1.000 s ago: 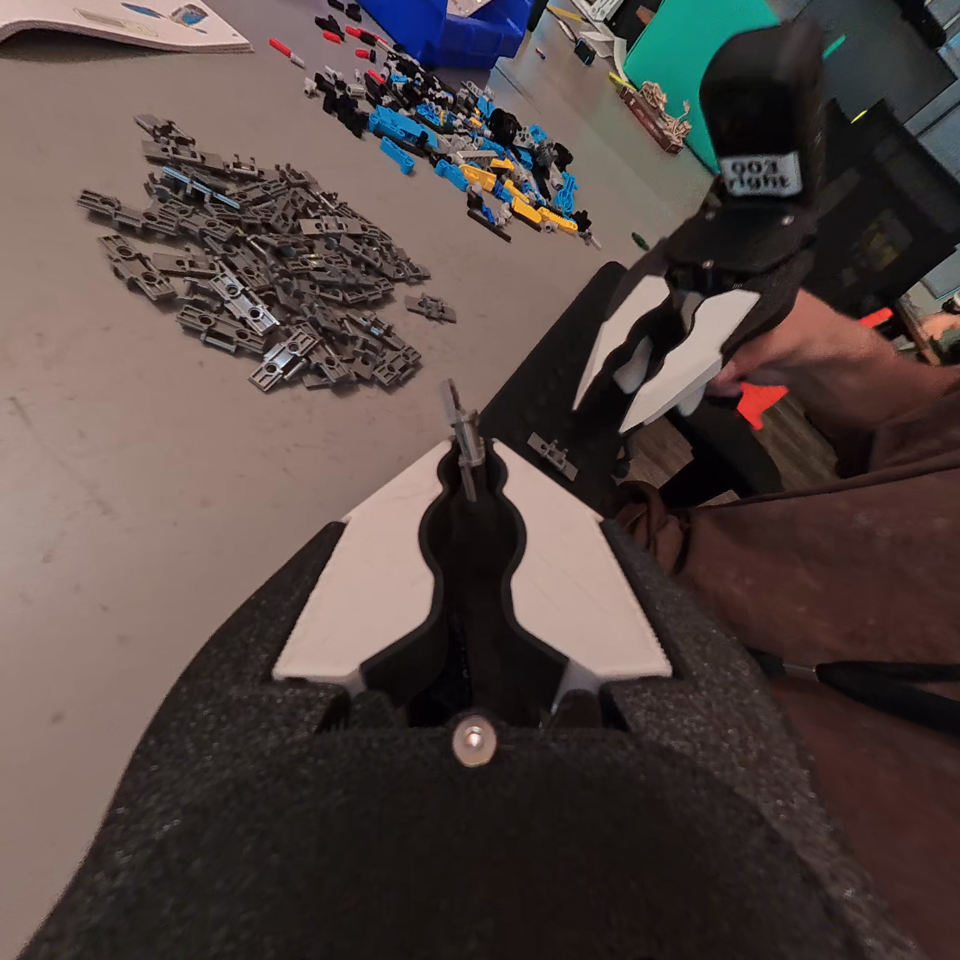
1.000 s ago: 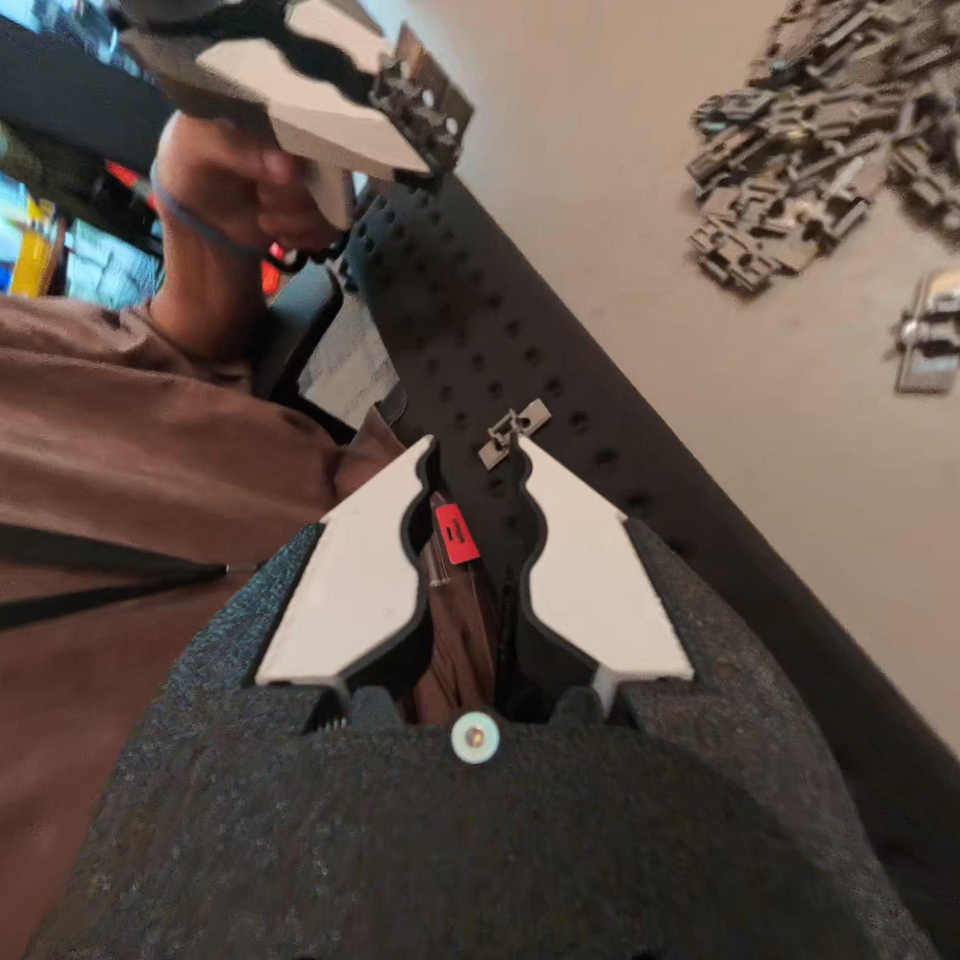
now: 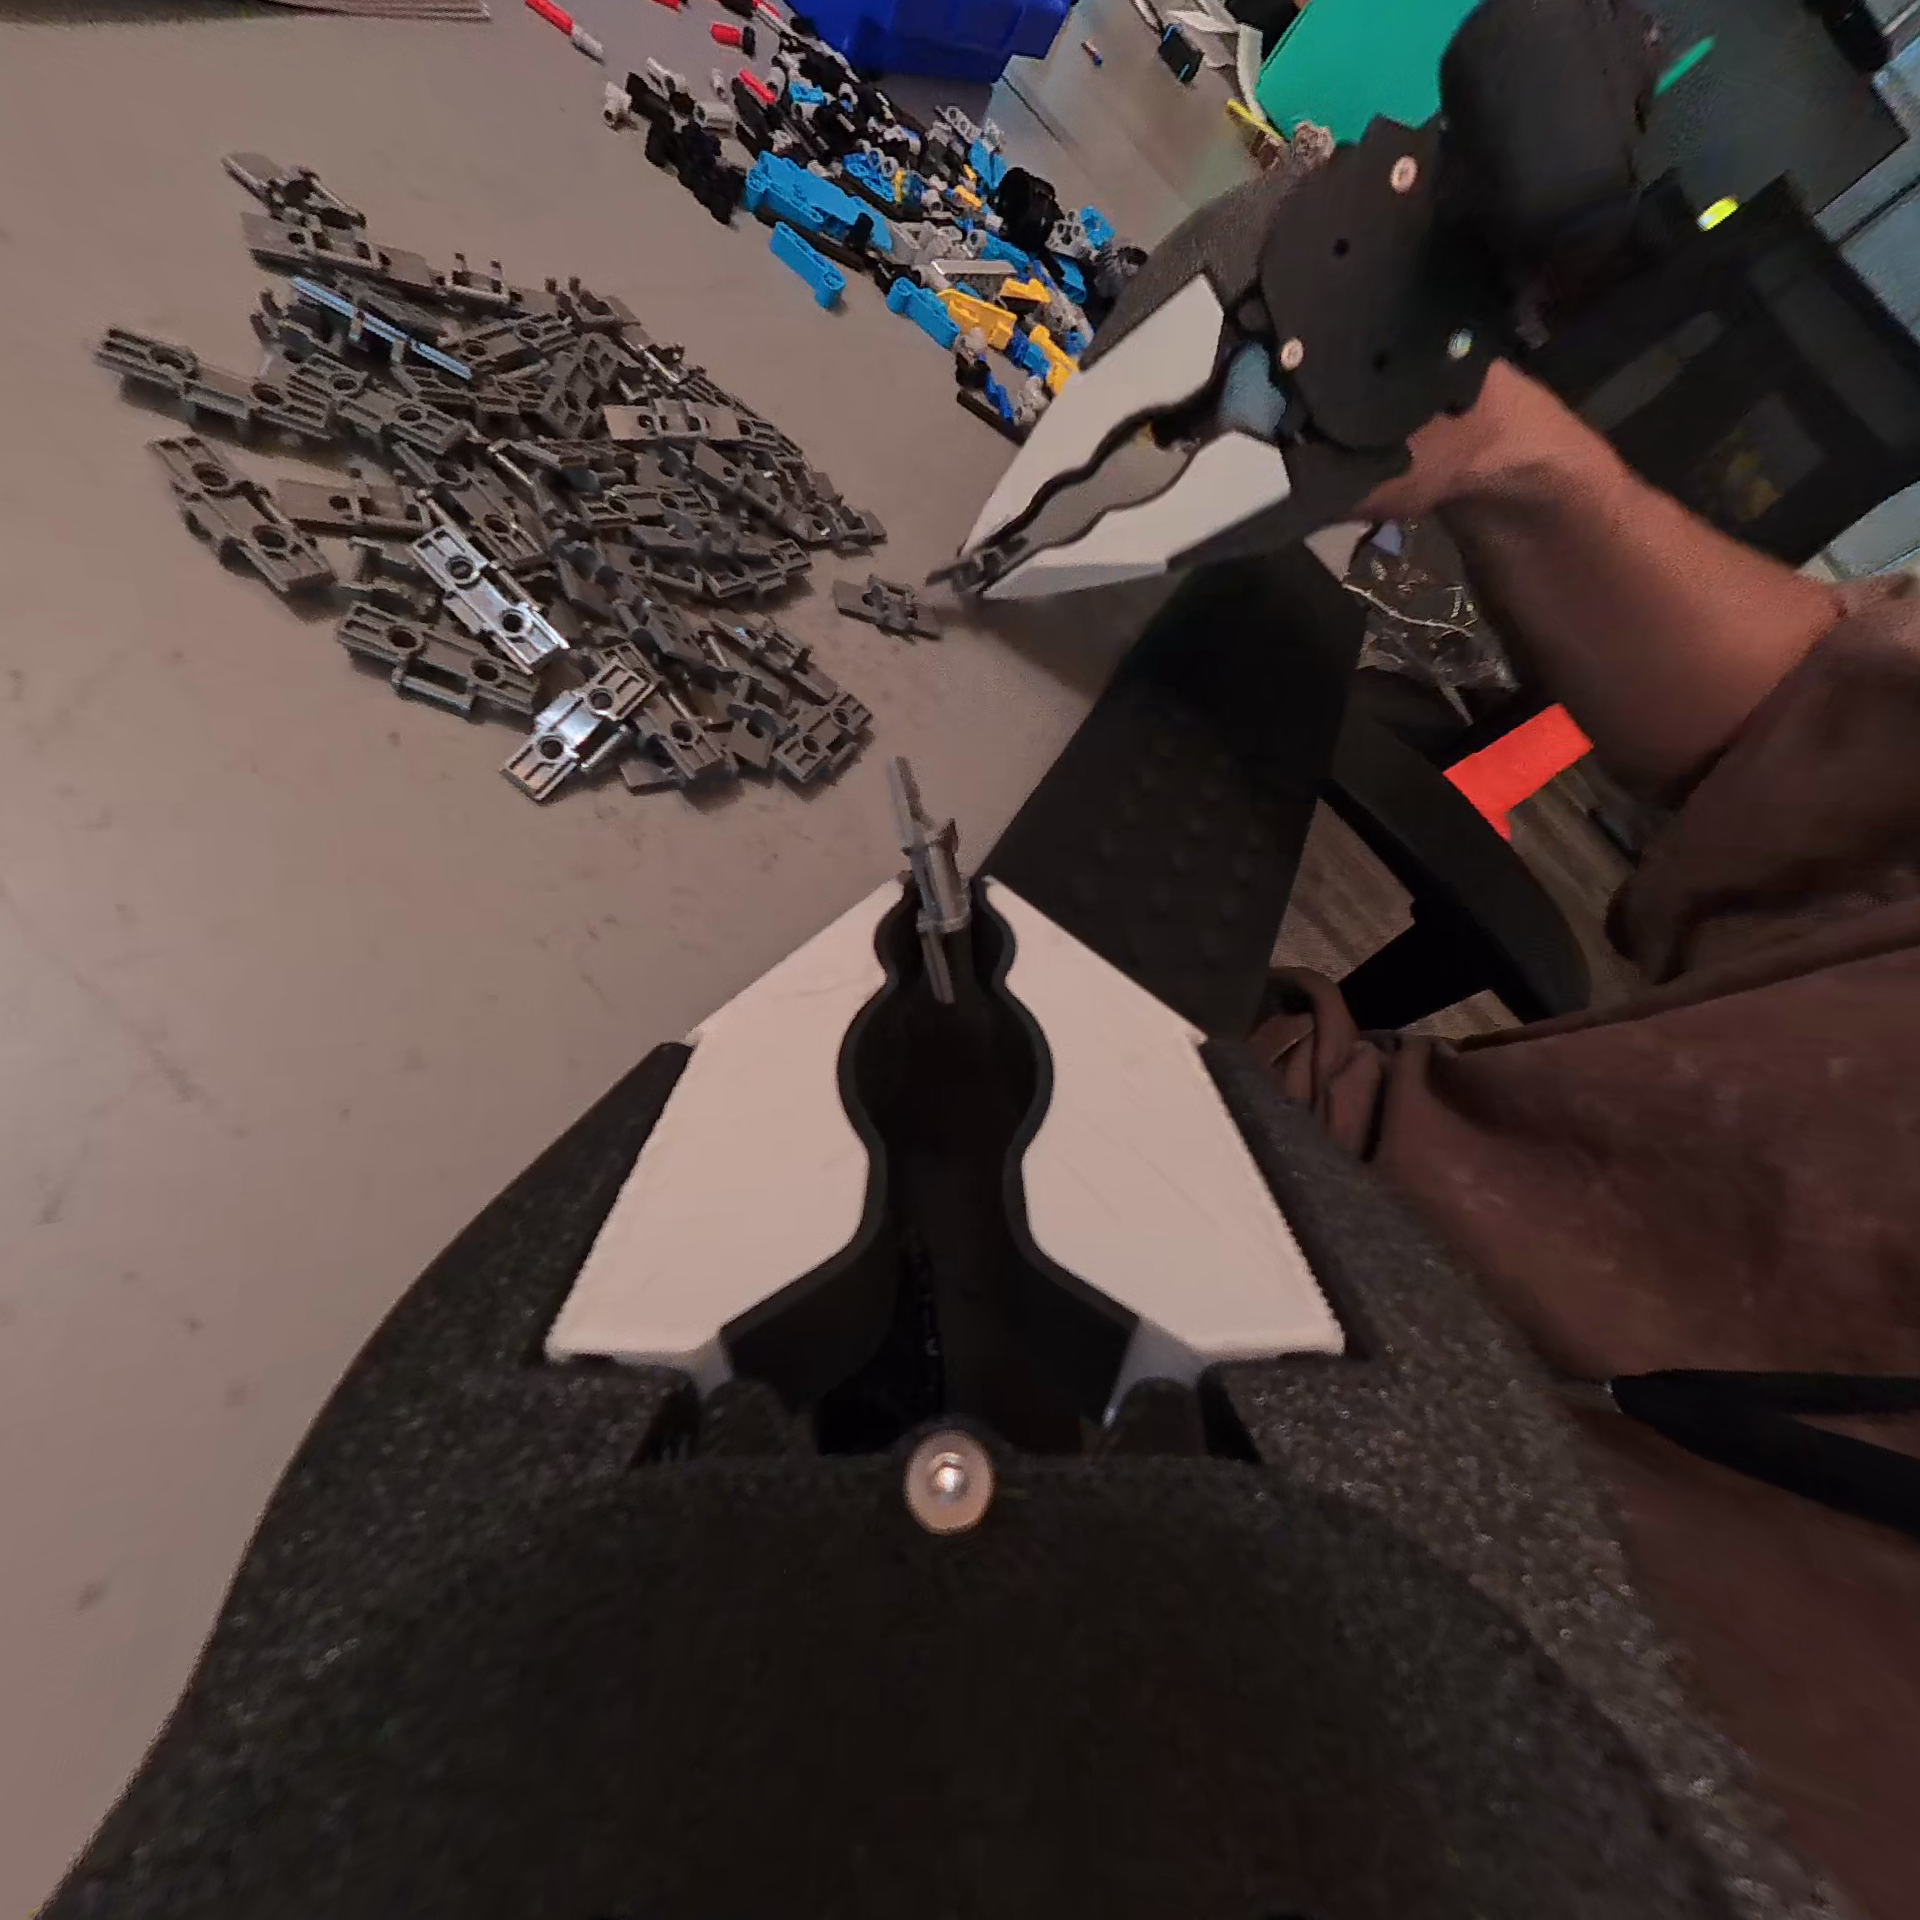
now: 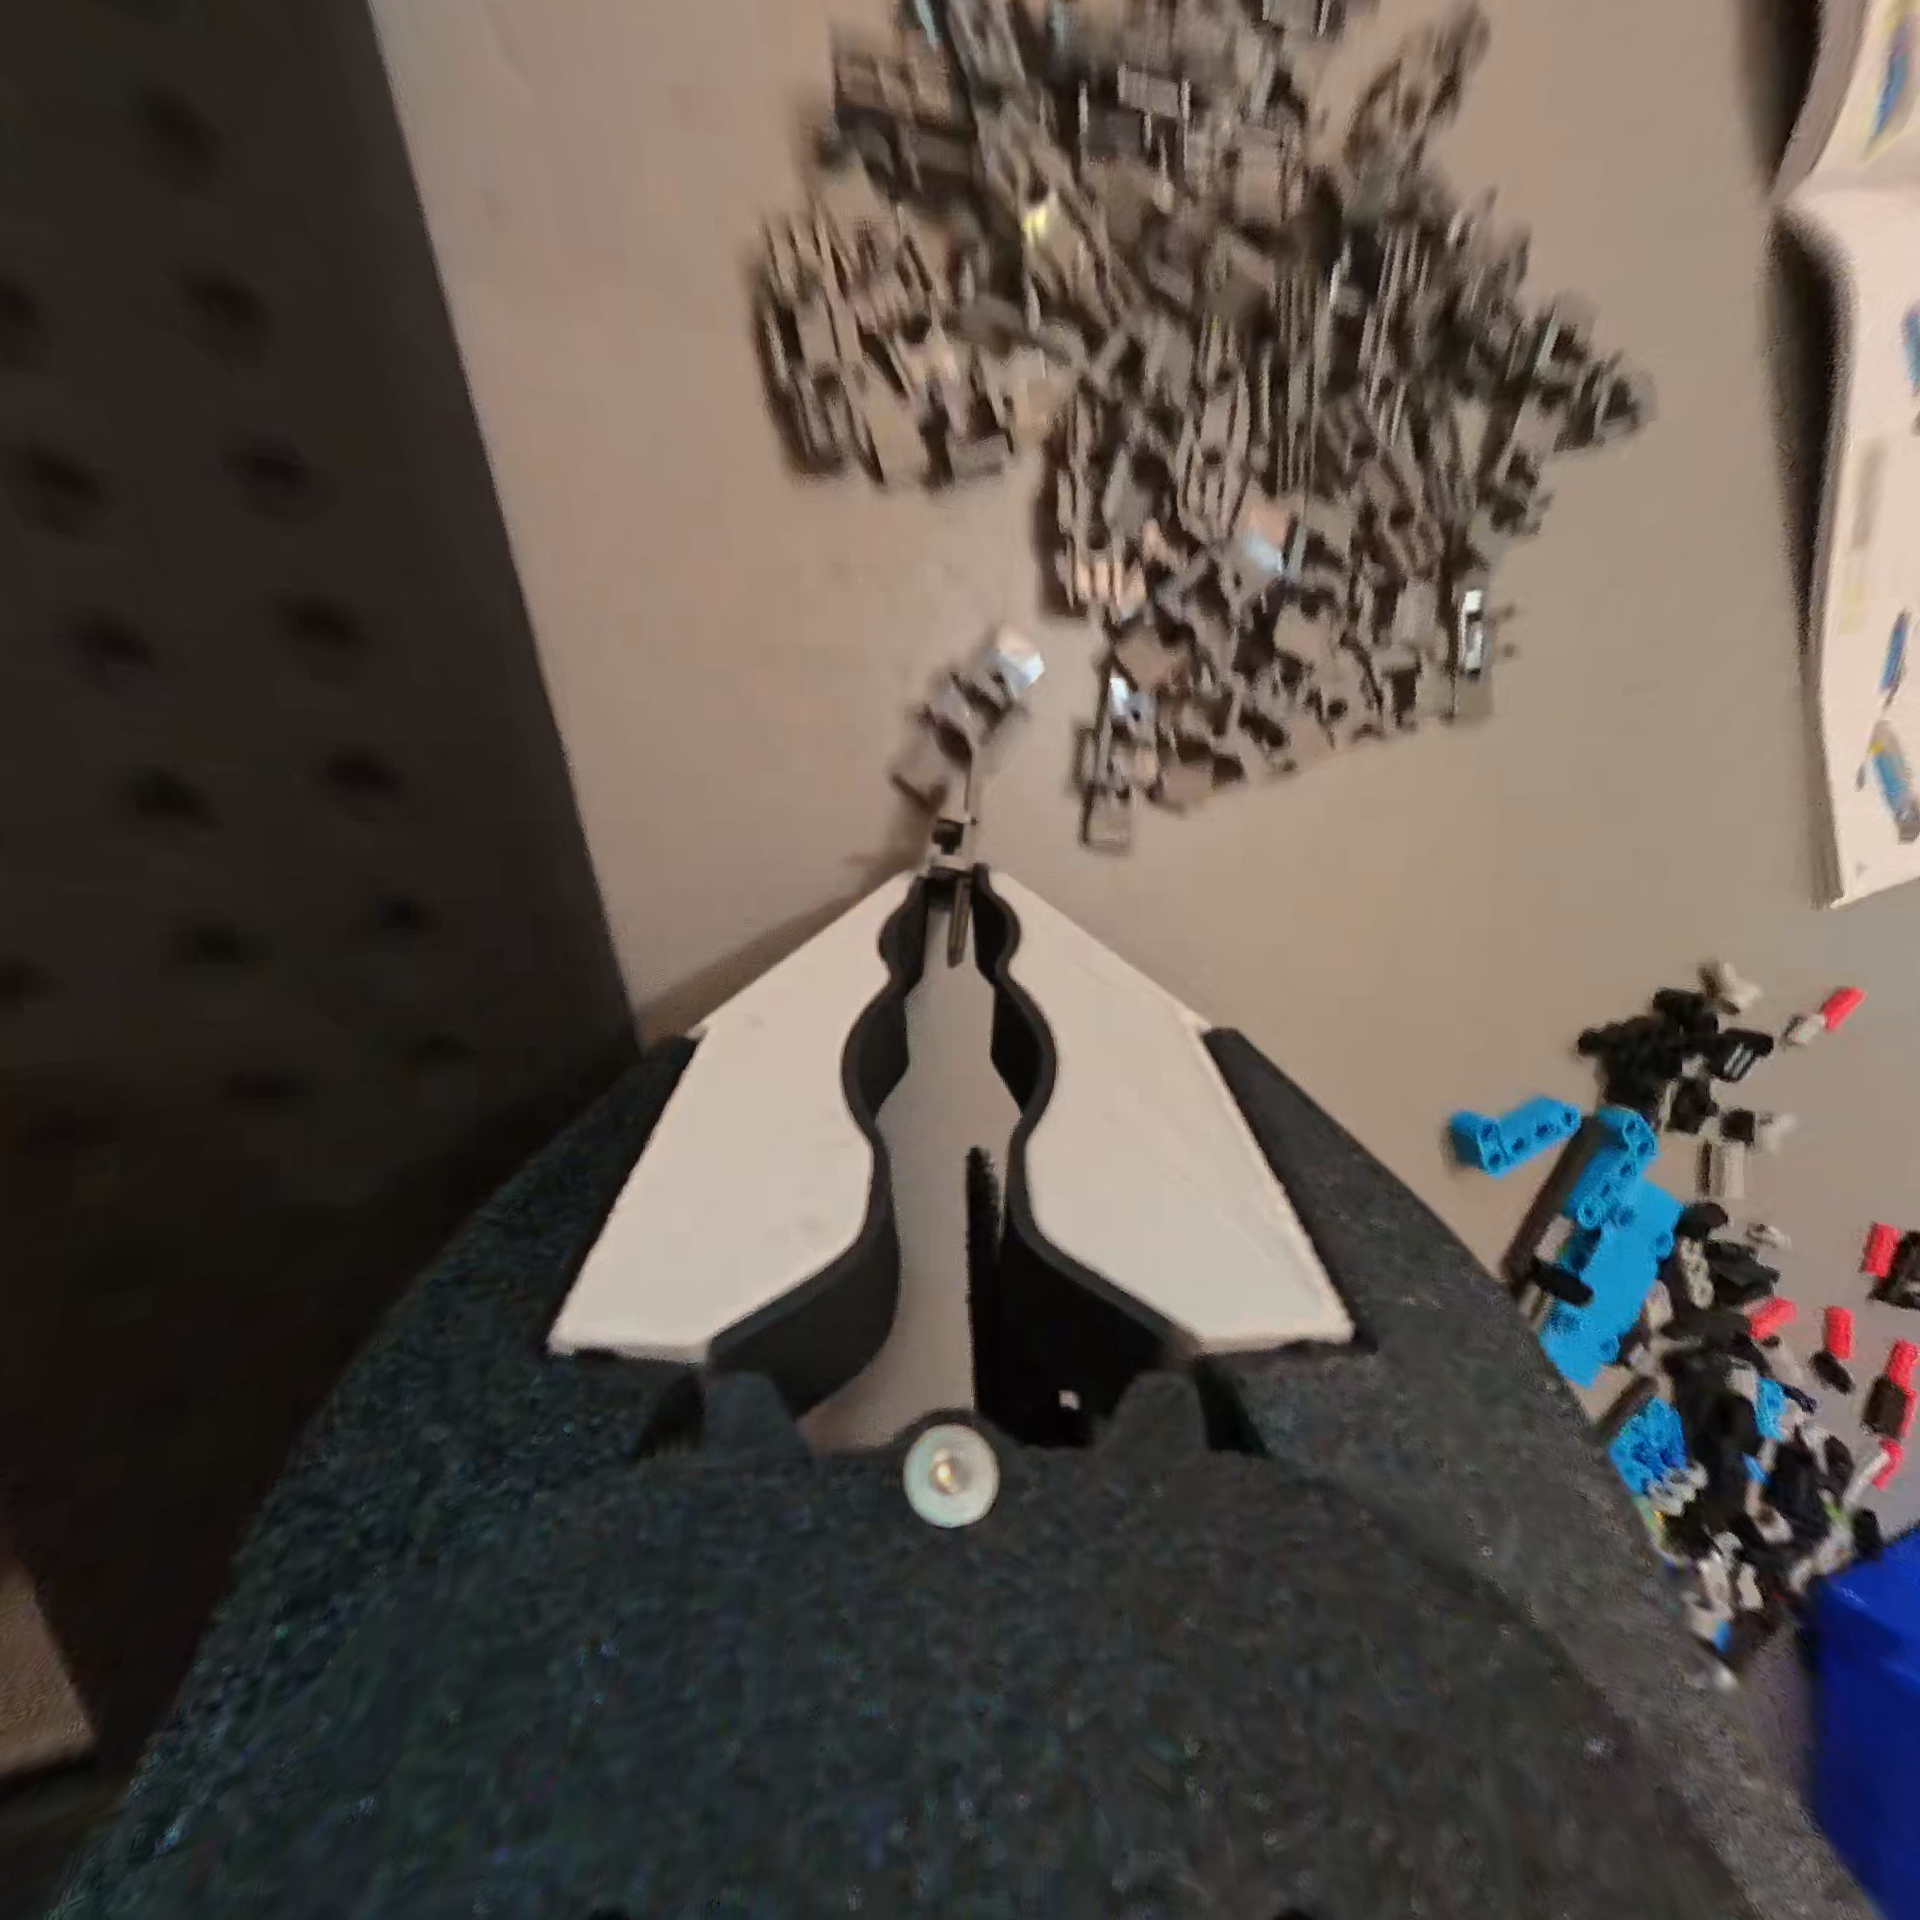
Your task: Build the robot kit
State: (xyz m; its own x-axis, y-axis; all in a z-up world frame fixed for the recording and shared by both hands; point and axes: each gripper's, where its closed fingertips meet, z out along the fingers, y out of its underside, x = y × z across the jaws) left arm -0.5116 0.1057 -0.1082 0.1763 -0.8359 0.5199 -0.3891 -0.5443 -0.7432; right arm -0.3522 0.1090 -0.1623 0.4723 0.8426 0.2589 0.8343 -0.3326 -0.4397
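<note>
Pinching a small grey link piece edge-on at its white fingertips, the left gripper hovers above the grey table, near the black perforated panel at the table's edge. The right gripper is closed on another grey link piece at the table surface, just beside a loose link at the fringe of the pile of dark grey links. Farther off lie mixed blue, black and yellow parts, a blue bin and an open booklet.
</note>
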